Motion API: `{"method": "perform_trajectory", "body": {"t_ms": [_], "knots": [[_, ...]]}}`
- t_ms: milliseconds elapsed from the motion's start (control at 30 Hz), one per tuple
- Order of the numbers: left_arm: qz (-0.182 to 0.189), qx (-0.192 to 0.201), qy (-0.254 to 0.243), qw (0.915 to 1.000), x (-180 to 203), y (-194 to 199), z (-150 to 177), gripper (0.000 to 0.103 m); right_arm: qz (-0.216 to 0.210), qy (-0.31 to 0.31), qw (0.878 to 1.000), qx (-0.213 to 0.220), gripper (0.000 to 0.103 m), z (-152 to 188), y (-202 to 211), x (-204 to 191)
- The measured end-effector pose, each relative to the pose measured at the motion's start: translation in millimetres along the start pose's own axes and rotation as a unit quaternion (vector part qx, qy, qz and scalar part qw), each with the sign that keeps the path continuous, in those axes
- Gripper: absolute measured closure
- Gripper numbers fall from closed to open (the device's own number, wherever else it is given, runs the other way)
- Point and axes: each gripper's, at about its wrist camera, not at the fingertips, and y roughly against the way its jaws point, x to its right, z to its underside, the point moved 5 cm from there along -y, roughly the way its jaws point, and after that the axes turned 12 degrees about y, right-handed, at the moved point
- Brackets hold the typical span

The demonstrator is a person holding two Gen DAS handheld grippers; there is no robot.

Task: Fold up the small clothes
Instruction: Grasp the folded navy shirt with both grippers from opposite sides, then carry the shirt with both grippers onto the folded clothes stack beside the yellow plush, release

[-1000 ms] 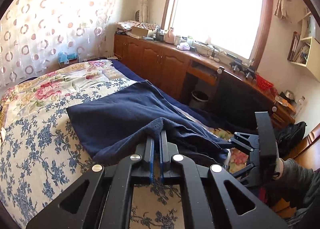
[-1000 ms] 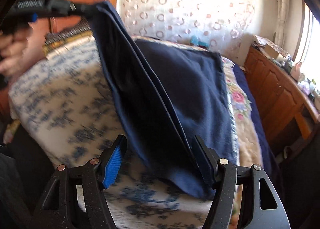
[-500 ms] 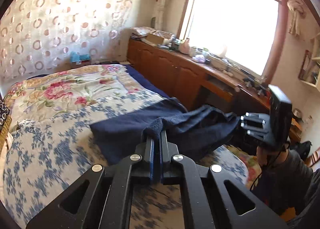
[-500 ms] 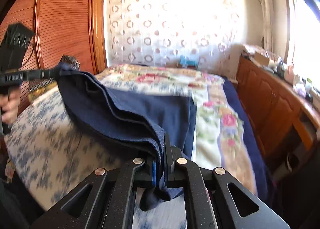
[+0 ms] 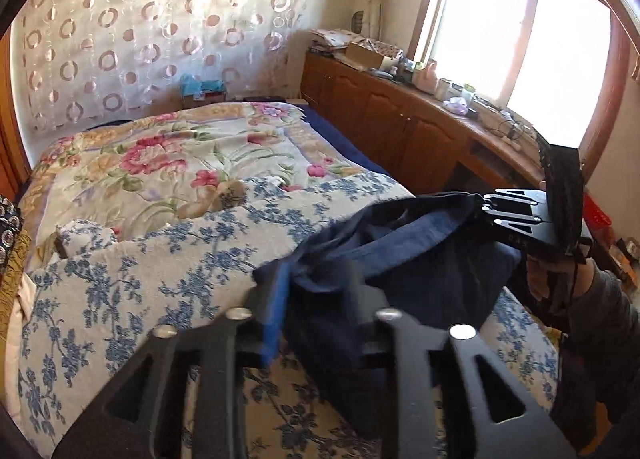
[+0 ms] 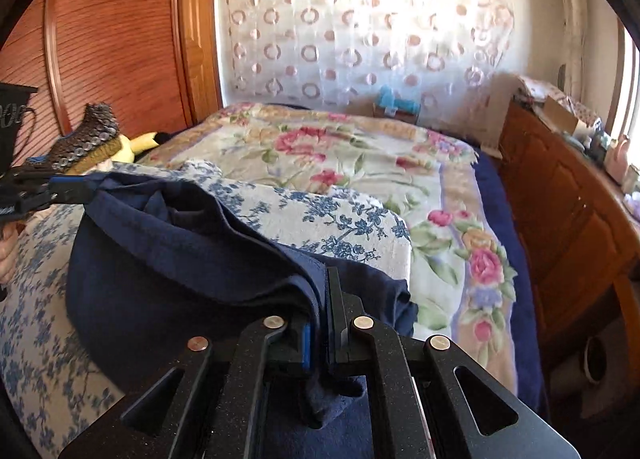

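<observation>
Above the bed (image 6: 348, 219), right gripper (image 6: 320, 299) clamps the navy garment (image 6: 168, 259); left gripper (image 5: 316, 291), jaws just opening, straddles its other end.

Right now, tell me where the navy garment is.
The navy garment hangs over the blue-flowered quilt at the near end of the bed, pinched in the right gripper, its other end between the left gripper's just-opening jaws.

Navy garment (image 6: 168, 259): soft matt fleecy cloth. Bedspread (image 5: 140, 259): woven printed cloth. Cabinets (image 5: 400, 127): glossy varnished wood. Gripper (image 6: 318, 339): matt black grainy plastic, shiny metal rivets.
</observation>
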Motion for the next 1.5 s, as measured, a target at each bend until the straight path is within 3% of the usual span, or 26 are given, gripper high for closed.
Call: {"method": "perform_trajectory", "body": {"t_ms": [33,67,100,133,167,233,367,467,600,733,867,1000,1067,1100,1200,1267,1333,1500], "knots": [[0.001,0.0,-0.001,1.0,-1.6,-0.1,-0.5,0.053,-0.002,-0.002,1.0,-0.001,0.098,-3.3,-1.3,6.6],[0.001,-0.002,-0.001,1.0,-3.8,-1.4,-0.3,0.046,-0.001,-0.005,1.0,-0.003,0.09,-5.7,-3.9,10.6],[0.005,-0.005,0.002,1.0,-6.1,-4.3,0.9,0.031,0.004,-0.006,1.0,-0.006,0.084,-6.8,-5.1,15.2],[0.008,-0.009,0.004,0.9999,-7.4,-7.1,1.9,0.028,0.019,-0.008,1.0,-0.009,0.073,-12.2,-6.8,17.4],[0.007,-0.012,0.007,0.9999,-8.1,-9.9,4.0,0.028,0.029,-0.013,0.999,-0.009,0.062,-14.7,-2.5,19.5],[-0.001,-0.029,0.011,0.9995,-11.1,-21.2,10.4,0.028,0.042,-0.043,0.998,-0.006,0.055,-20.8,-2.6,30.4],[-0.015,-0.062,0.019,0.9978,-17.4,-43.8,20.7,0.028,0.082,-0.079,0.994,-0.002,0.05,-24.6,13.5,44.7],[-0.02,-0.08,0.026,0.9963,-21.0,-53.9,24.5,0.028,0.066,-0.092,0.994,-0.001,0.04,-18.4,32.7,42.0],[-0.008,-0.092,0.026,0.9954,-16.5,-59.9,30.0,0.028,0.023,-0.1,0.994,-0.033,0.034,5.7,44.6,28.8],[0.007,-0.101,0.032,0.9943,-9.4,-63.4,33.6,0.037,-0.016,-0.118,0.989,-0.088,0.034,31.7,33.3,18.9],[0.011,-0.107,0.044,0.9933,-10.7,-68.4,32.6,0.043,-0.039,-0.142,0.985,-0.095,0.034,37.3,28.6,17.5],[0.019,-0.108,0.059,0.9922,-13.5,-70.5,29.8,0.057,-0.062,-0.135,0.984,-0.095,0.034,39.2,23.6,12.7],[0.021,-0.107,0.064,0.9919,-16.1,-72.0,28.3,0.068,-0.071,-0.138,0.983,-0.1,0.034,41.3,17.6,13.0],[0.022,-0.107,0.064,0.992,-16.4,-71.8,27.9,0.078,-0.071,-0.137,0.984,-0.094,0.034,40.5,16.3,15.4],[0.042,-0.11,0.054,0.9917,-9.8,-68.4,24.2,0.088,-0.078,-0.13,0.984,-0.094,0.053,38.7,10.7,18.1],[0.052,-0.106,0.045,0.9919,-5.0,-63.1,22.0,0.089,-0.093,-0.126,0.984,-0.089,0.071,39.3,11.1,15.1],[0.074,-0.095,0.048,0.9916,0.6,-51.4,18.0,0.09,-0.098,-0.119,0.985,-0.083,0.08,37.1,13.8,15.3],[0.11,-0.055,0.048,0.9913,9.0,-10.4,6.0,0.09,-0.06,-0.104,0.992,-0.042,0.084,26.9,34.0,14.3]]}}
